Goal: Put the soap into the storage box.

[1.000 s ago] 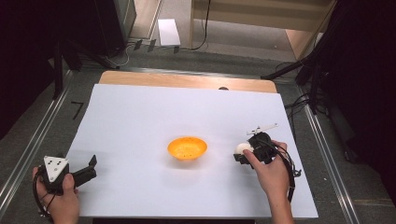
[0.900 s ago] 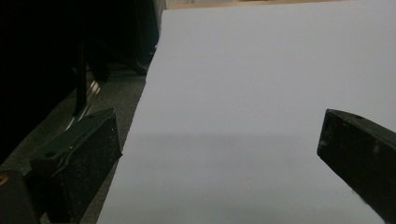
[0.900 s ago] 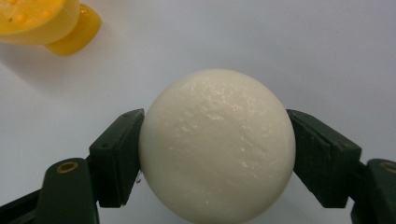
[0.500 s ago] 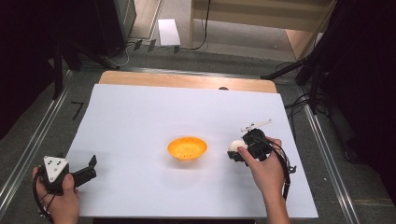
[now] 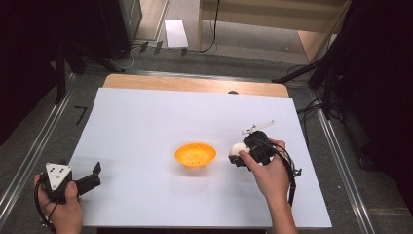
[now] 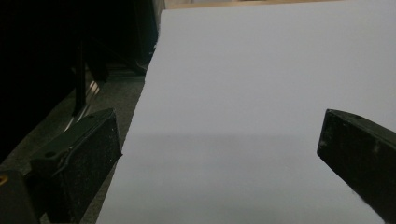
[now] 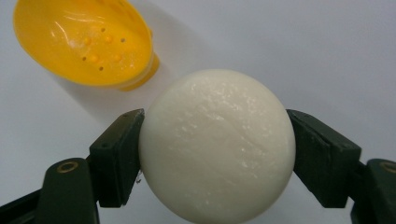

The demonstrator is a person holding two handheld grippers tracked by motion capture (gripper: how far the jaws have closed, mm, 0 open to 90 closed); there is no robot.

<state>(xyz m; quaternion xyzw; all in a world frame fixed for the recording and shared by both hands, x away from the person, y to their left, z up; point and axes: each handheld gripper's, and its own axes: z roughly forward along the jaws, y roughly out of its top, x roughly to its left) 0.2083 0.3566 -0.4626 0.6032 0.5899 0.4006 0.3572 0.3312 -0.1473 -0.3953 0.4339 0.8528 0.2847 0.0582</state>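
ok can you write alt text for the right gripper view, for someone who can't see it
A round white ball sits clamped between the two black jaws of the right tool, close to the camera. Behind it at upper left, an orange bowl with small holes in its base rests on the white table cover.

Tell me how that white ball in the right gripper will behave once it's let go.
The white ball looks round all over, so it would probably roll on the flat sheet. Its glossy, slightly dimpled skin may be slippery. The right gripper grips only its sides, so it could squirt out.
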